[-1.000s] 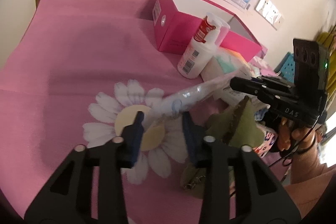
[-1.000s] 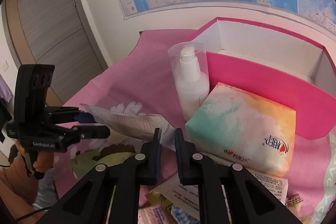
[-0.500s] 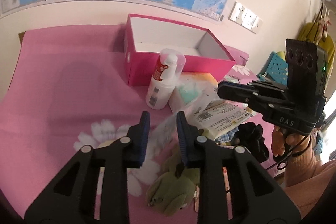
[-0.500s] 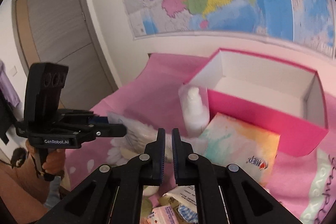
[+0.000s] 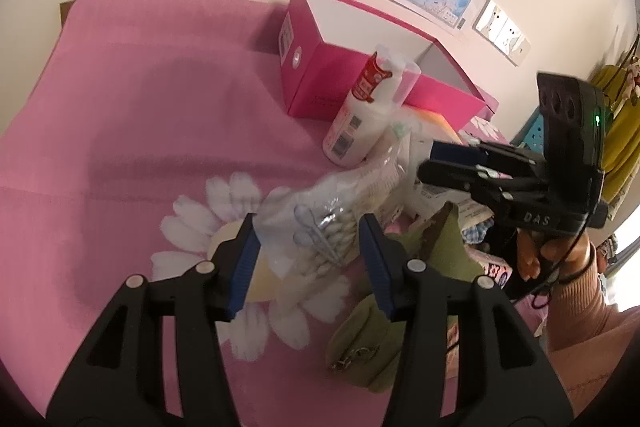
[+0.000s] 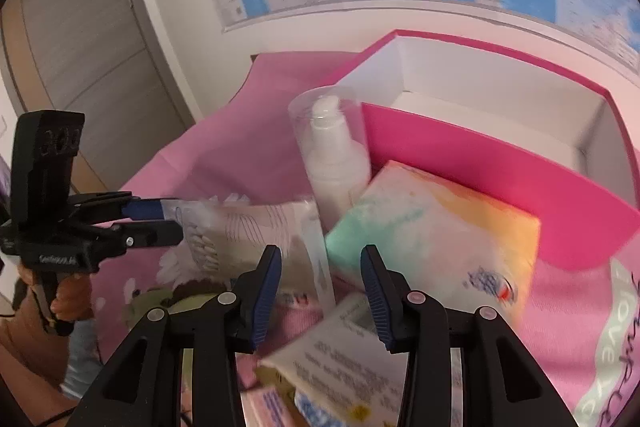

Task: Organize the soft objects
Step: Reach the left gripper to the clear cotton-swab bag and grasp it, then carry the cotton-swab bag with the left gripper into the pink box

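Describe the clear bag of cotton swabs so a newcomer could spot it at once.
Find the open pink cardboard box on the pink bedspread; a white pump bottle stands against its front. Just in front of that bottle lies the clear plastic bag of cotton swabs, over a white daisy print. Unlike the pastel tissue pack beside it, it is see-through, showing white swab tips.

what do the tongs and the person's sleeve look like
Both tongs, left and right, are black plastic with blue ribbed pads and silver rivets. Each carries a boxy black camera block, one with a green light. A thin black cable trails by the peach sleeve.
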The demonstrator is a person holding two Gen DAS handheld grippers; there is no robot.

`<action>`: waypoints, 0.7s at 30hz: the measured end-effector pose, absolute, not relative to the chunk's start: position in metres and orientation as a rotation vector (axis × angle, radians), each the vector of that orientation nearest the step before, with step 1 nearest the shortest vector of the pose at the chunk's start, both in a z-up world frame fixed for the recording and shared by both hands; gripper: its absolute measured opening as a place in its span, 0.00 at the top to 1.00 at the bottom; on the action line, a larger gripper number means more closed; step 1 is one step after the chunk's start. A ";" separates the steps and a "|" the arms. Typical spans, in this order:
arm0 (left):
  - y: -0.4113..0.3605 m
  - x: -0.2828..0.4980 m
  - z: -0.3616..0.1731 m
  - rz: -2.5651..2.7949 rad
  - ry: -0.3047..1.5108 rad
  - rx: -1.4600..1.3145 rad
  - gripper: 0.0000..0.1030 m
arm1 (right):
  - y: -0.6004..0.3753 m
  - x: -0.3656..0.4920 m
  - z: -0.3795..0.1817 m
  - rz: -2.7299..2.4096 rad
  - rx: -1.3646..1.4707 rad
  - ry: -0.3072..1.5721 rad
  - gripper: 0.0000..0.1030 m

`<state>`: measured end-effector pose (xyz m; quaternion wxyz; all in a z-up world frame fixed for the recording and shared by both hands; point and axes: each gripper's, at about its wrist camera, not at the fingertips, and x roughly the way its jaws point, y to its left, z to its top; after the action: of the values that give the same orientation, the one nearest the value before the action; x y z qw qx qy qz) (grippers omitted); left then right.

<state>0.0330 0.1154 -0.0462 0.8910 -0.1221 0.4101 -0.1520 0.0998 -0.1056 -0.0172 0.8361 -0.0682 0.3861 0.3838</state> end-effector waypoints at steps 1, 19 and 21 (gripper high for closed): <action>0.114 0.034 -0.048 -0.319 0.854 -0.250 0.50 | -0.102 0.100 -0.017 0.816 -0.156 0.814 0.59; 0.089 0.044 -0.028 -0.344 0.825 -0.152 0.77 | -0.125 0.084 0.016 0.837 -0.094 0.719 0.96; 0.093 0.051 -0.039 -0.329 0.864 -0.167 0.77 | -0.128 0.088 0.016 0.806 -0.098 0.714 0.93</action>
<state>0.0508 0.0931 -0.0392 0.8917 -0.0804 0.4162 -0.1587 0.0877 -0.1284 0.0156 0.8574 -0.0466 0.3401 0.3835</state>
